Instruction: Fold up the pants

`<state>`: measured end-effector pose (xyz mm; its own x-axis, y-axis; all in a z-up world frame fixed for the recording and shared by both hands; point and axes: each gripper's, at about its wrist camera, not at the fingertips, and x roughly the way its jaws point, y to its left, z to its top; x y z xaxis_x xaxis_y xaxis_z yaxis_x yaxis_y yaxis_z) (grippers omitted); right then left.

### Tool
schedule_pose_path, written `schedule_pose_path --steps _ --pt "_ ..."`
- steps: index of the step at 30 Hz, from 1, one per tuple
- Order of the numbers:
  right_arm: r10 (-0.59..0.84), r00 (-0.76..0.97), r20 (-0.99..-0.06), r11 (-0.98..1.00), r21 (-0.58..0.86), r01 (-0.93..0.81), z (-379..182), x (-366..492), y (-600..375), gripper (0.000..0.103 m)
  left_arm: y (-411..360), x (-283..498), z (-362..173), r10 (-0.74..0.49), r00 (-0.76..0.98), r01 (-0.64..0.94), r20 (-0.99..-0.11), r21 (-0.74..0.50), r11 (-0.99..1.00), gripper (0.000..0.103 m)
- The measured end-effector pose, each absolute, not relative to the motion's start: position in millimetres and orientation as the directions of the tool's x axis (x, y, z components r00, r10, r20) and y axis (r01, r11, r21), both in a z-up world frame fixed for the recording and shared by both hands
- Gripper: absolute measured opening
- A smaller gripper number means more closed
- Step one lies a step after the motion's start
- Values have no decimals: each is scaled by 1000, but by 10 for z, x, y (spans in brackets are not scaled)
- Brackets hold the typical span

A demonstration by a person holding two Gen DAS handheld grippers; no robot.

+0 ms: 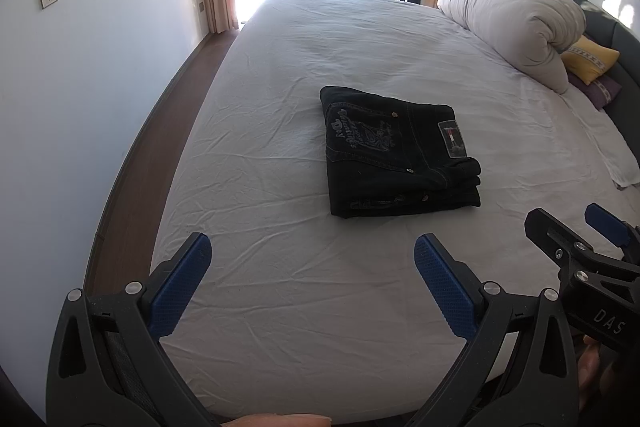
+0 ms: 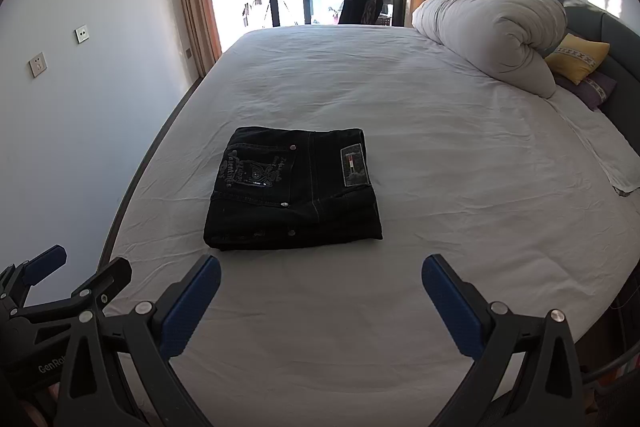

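Left wrist view shows the left gripper point(image 1: 312, 251) with its blue-padded fingers spread wide apart, holding nothing, hovering above the near edge of the bed point(image 1: 280, 307). The black pants point(image 1: 396, 151) lie folded into a compact stack on the white sheet, around the middle of the bed and well apart from both tools. This view alone shows part of a hand point(image 1: 596, 363) at the lower right, beneath the right gripper point(image 1: 568, 223), whose fingers also stand apart and empty.

Right wrist view shows the right gripper point(image 2: 320, 269) likewise spread open over the near edge of the bed point(image 2: 320, 347), with the pants point(image 2: 294, 187) ahead and slightly to the left. Only this view gives the left gripper point(image 2: 88, 263) from the side, at the lower left corner of the frame, its fingers separated.

Both views show a rolled white duvet point(image 2: 492, 39) along the far right side of the bed, with a yellow pillow point(image 2: 578, 57) just beside it at the headboard end.
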<state>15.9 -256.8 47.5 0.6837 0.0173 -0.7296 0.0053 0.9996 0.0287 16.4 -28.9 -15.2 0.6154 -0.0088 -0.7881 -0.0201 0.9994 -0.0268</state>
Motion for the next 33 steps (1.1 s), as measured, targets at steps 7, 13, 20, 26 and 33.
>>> schedule_pose_path --steps 7,13,20,26,33 --pt "17 684 -730 1000 29 6 475 160 -2564 103 -301 160 -153 -9 614 -20 -789 -27 999 103" --pt "17 683 -730 1000 29 6 478 161 -2567 103 -302 158 -152 -10 614 -20 -789 -28 999 103" --pt "18 681 -732 1000 29 4 457 148 -2559 103 -301 158 -152 -10 614 -20 -789 -28 999 103" --pt "19 679 -734 1000 28 2 429 123 -2551 103 -321 152 -163 -11 612 -21 -791 -31 999 103" --pt "20 676 -736 1000 28 1 409 106 -2559 103 -318 152 -171 -11 611 -21 -791 -30 999 103"
